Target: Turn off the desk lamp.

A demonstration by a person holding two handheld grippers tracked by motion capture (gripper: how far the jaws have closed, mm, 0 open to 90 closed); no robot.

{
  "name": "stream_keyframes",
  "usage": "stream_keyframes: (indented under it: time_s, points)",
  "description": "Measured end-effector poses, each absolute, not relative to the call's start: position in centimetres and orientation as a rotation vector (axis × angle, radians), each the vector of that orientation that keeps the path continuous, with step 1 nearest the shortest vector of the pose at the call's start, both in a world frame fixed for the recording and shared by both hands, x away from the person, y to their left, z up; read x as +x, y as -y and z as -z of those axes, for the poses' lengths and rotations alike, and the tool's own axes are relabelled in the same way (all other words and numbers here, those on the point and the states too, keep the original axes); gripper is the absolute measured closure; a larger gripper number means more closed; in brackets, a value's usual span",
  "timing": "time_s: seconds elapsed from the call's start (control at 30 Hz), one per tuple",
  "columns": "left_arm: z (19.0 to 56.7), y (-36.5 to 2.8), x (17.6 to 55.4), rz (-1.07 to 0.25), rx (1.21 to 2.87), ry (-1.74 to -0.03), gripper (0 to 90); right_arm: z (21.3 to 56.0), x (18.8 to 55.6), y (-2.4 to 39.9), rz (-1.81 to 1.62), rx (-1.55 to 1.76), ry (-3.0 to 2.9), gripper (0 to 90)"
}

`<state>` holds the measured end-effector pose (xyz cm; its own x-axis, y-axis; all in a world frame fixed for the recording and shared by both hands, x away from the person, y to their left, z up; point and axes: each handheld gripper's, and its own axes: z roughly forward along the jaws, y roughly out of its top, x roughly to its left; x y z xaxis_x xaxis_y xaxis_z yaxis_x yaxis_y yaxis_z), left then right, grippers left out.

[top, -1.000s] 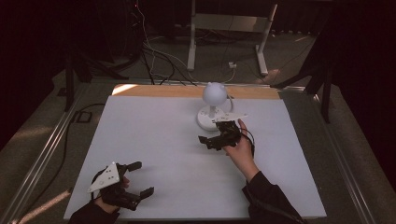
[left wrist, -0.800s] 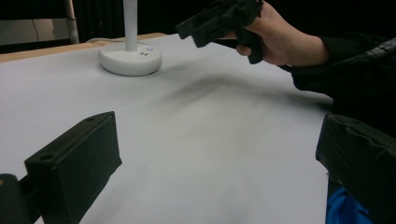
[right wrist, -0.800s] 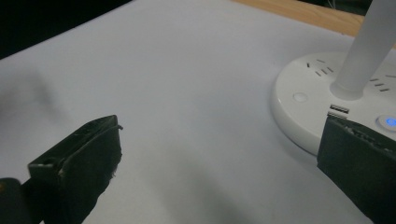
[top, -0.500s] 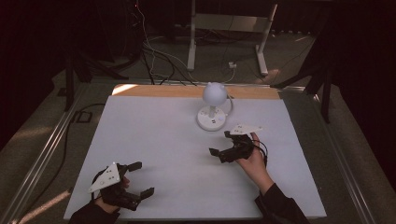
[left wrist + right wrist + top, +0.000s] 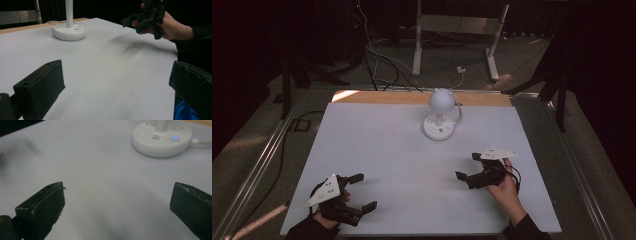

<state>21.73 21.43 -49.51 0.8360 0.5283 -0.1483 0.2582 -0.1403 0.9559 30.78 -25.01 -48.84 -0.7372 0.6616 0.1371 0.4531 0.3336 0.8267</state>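
Observation:
A small white desk lamp (image 5: 440, 107) with a round head stands on a round base (image 5: 439, 127) at the far middle of the white table (image 5: 372, 140). On the base, in the right gripper view, a blue light (image 5: 175, 138) glows. My right gripper (image 5: 467, 166) is held open in a hand at the near right, well short of the lamp, with nothing between its jaws. My left gripper (image 5: 364, 191) rests open and empty at the near left corner. In the left gripper view the lamp base (image 5: 69, 31) is far ahead and the right gripper (image 5: 147, 17) hangs above the table.
A white cord runs from the lamp base off the table's far edge. Beyond the table lie floor cables (image 5: 377, 65) and a metal stand (image 5: 457, 35). Metal rails (image 5: 257, 165) border the table's left and right sides.
My right gripper has drawn back from beside the lamp base toward the near right of the table. The left gripper has stayed put.

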Motion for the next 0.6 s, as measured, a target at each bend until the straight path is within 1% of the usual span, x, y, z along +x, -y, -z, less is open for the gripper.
stream_keyframes:
  time_s: [0.33, 0.6]
  points:
    - [49.5, -21.4, 21.7, -0.262, 1.731, -0.61, 0.5, 50.0, 27.9, 27.0, -1.261, 0.987, -2.386, 0.0]
    - [49.5, -21.4, 21.8, -0.257, 1.73, -0.609, 0.5, 51.0, 26.5, 28.4, -1.224, 0.996, -2.404, 0.0]
